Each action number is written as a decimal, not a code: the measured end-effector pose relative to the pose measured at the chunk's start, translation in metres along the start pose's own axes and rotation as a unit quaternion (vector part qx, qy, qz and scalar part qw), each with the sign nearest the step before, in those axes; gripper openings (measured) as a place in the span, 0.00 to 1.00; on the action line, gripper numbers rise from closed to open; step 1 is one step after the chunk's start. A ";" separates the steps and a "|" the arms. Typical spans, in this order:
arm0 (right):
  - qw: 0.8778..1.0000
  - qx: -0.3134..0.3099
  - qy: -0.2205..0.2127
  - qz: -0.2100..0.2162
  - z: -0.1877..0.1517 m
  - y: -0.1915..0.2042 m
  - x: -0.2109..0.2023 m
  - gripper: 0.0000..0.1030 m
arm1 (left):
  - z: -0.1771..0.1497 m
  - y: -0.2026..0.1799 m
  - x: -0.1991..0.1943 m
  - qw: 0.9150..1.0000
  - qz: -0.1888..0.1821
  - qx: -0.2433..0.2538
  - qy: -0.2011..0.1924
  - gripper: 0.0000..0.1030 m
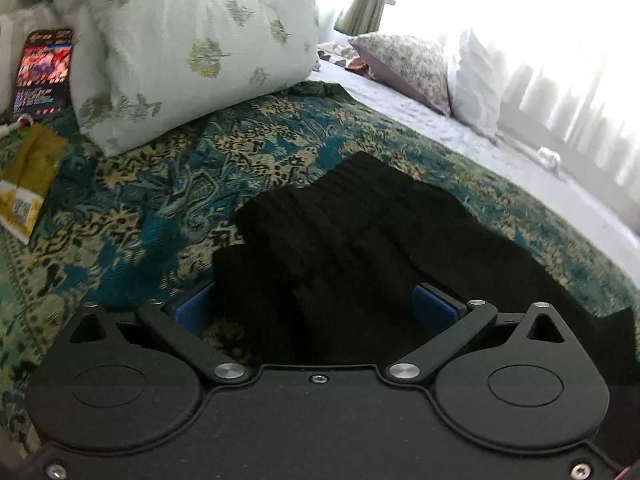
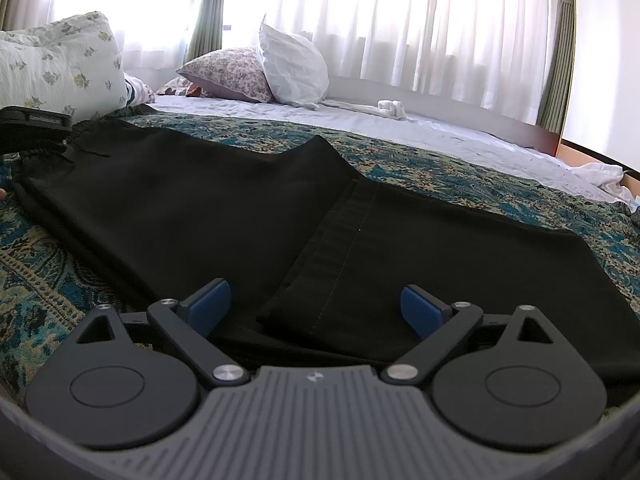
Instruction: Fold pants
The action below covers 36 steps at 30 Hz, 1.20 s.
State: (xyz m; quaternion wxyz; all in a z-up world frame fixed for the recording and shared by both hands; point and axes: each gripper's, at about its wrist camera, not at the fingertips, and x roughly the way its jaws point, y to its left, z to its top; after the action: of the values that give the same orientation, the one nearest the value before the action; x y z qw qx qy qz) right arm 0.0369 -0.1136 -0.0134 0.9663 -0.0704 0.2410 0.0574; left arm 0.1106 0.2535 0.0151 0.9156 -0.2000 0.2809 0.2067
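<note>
Lying across a teal-and-cream patterned bedspread [image 2: 472, 172], the black pants [image 2: 208, 200] were already doubled lengthwise, and a hemmed leg end [image 2: 328, 256] had been brought back over the upper part, so the hem sat on top near the right gripper [image 2: 316, 308]. That gripper's blue pads [image 2: 210, 306] stood wide apart, one on each side of the hem's near corner, low over the cloth and gripping nothing. I judged it was placed there either to let the laid-over layer settle or to take that corner for the next fold.

At the far end, the left gripper [image 1: 316, 304] straddled the gathered, ribbed waistband [image 1: 320, 224], its blue pads [image 1: 194, 310] likewise spread, with black fabric bunched between them. Whether the pads pressed the cloth was not clear, but the gap looked too wide for a clamp. Holding that end down would keep the waistband from sliding while the other end was worked.

A green leaf-print pillow [image 1: 180, 44] sat just behind the waistband, and a phone [image 1: 42, 70] leaned beside it, both clear of the pants. More pillows [image 2: 256, 74] lay well apart on the pale sheet near the curtained window [image 2: 420, 20]. One fold seemed done; at least one more seemed needed to make a compact bundle.
</note>
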 end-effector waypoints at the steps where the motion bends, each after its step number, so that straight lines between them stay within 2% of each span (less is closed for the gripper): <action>1: 1.000 0.000 -0.001 0.000 0.000 0.000 0.000 0.96 | 0.000 -0.003 0.001 1.000 0.005 0.006 0.001 0.99; 3: 1.000 0.000 -0.002 0.000 0.000 0.000 0.000 0.96 | -0.001 -0.005 -0.001 1.000 0.015 0.011 -0.006 0.85; 4: 1.000 0.000 -0.002 0.000 -0.001 -0.001 0.000 0.96 | -0.001 -0.005 -0.004 1.000 0.026 0.009 -0.015 0.64; 5: 1.000 0.000 -0.001 0.000 -0.001 -0.001 0.001 0.96 | -0.001 -0.005 -0.007 0.999 0.031 0.006 -0.021 0.51; 6: 1.000 0.001 -0.001 0.002 -0.001 -0.001 0.001 0.96 | -0.002 -0.005 -0.012 0.999 0.028 0.000 -0.032 0.42; 7: 1.000 0.002 0.002 0.005 0.000 -0.002 0.002 0.96 | -0.002 -0.005 -0.018 0.998 0.033 -0.004 -0.047 0.23; 9: 1.000 0.002 0.007 0.011 0.001 -0.004 0.004 0.97 | 0.000 -0.012 -0.029 0.997 0.033 0.008 -0.064 0.16; 15: 0.998 0.021 0.034 0.054 0.013 -0.018 0.005 0.97 | 0.005 -0.062 -0.081 0.988 -0.026 0.070 -0.138 0.13; 18: 0.995 0.036 0.015 0.092 0.015 -0.034 -0.010 0.95 | 0.003 -0.099 -0.107 0.979 -0.069 0.110 -0.158 0.13; 20: 0.995 0.042 -0.010 0.092 0.015 -0.049 -0.028 0.95 | -0.002 -0.125 -0.122 0.971 -0.096 0.143 -0.167 0.13; 24: 0.995 0.070 -0.042 0.057 0.014 -0.093 -0.055 0.97 | -0.025 -0.186 -0.151 0.948 -0.158 0.216 -0.174 0.13; 27: 0.991 0.128 -0.045 0.011 0.009 -0.143 -0.065 0.97 | -0.053 -0.238 -0.166 0.930 -0.213 0.256 -0.158 0.13; 32: 0.971 0.220 -0.049 -0.075 -0.016 -0.218 -0.080 0.97 | -0.122 -0.323 -0.173 0.898 -0.279 0.325 -0.104 0.14; 36: 0.955 0.272 -0.052 -0.104 -0.036 -0.256 -0.095 0.97 | -0.186 -0.373 -0.175 0.869 -0.307 0.387 -0.047 0.14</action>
State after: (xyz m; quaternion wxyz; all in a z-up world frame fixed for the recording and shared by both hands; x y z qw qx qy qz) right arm -0.0255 -0.3782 0.0281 0.9607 0.1736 0.1878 -0.1079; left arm 0.0810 -0.1941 0.0706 0.9492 0.1038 0.2194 -0.2005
